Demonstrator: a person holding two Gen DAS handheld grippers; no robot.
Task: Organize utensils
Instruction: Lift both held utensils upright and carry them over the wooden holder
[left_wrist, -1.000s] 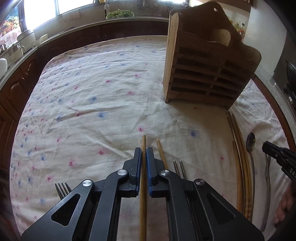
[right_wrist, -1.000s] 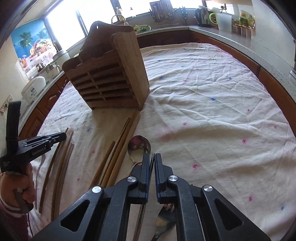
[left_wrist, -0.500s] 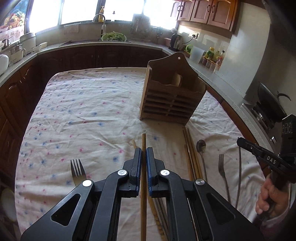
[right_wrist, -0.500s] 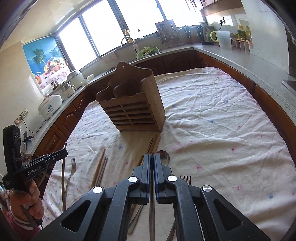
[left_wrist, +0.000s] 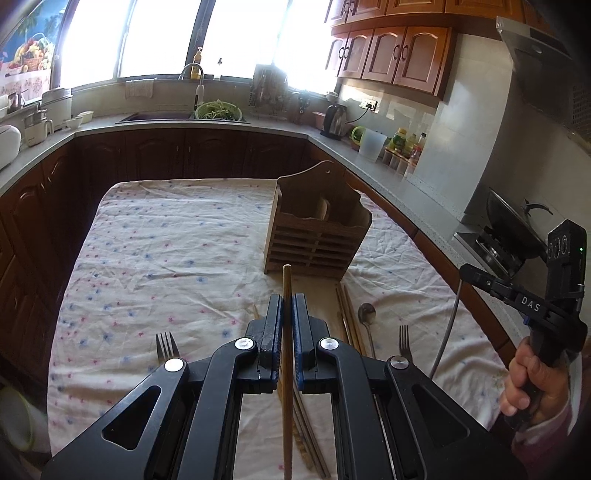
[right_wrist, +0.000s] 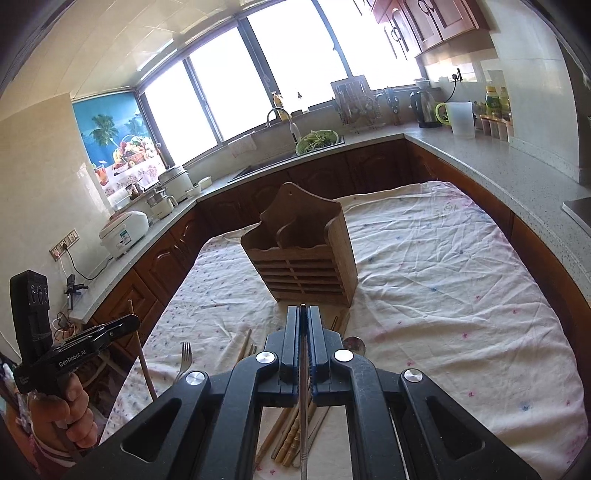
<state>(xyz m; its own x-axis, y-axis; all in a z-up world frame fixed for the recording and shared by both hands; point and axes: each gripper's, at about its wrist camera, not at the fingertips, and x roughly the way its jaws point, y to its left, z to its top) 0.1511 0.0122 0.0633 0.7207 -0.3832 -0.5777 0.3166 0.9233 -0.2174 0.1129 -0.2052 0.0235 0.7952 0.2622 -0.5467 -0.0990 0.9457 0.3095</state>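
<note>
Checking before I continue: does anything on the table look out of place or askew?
Nothing damaged or spilled. The wooden holder stands upright. Loose chopsticks, a fork and a spoon lie scattered on the tablecloth, unsorted.

home kitchen: sink (left_wrist: 159, 117), cabinets (left_wrist: 391, 55)

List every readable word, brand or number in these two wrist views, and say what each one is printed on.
"DAS": on the side of the right gripper, seen from the left wrist view.
"GenRobot.AI": on the side of the left gripper, seen from the right wrist view.
Label on the rice cooker: too small to read.
Bottle labels on the counter: blurred, unreadable.
Nothing else legible.
</note>
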